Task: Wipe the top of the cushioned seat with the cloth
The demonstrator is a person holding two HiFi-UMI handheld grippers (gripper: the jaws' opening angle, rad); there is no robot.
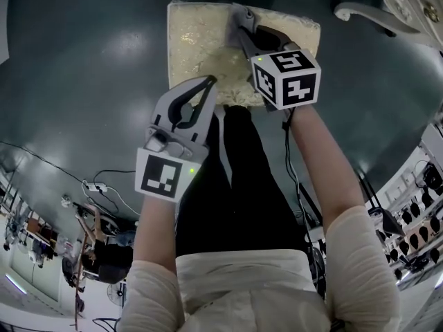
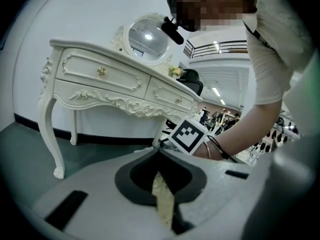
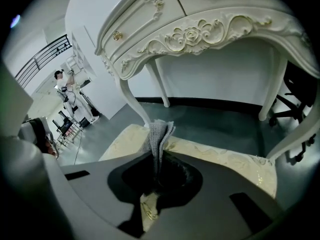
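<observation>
Right gripper [image 1: 241,21] clamping cloth [image 3: 160,133] over cushioned seat [image 1: 196,47], left gripper [image 1: 210,81] jaws together

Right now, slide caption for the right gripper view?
Right gripper clamps grey cloth over cream cushioned seat, ornate white dressing table behind.

Ornate white dressing table [image 2: 115,84], gold drawer knobs, round mirror [image 2: 146,38] on top. Dark green floor [image 1: 83,68]. Power strip [image 1: 95,187] with trailing cables. Black chair [image 3: 296,93] behind table leg.
</observation>
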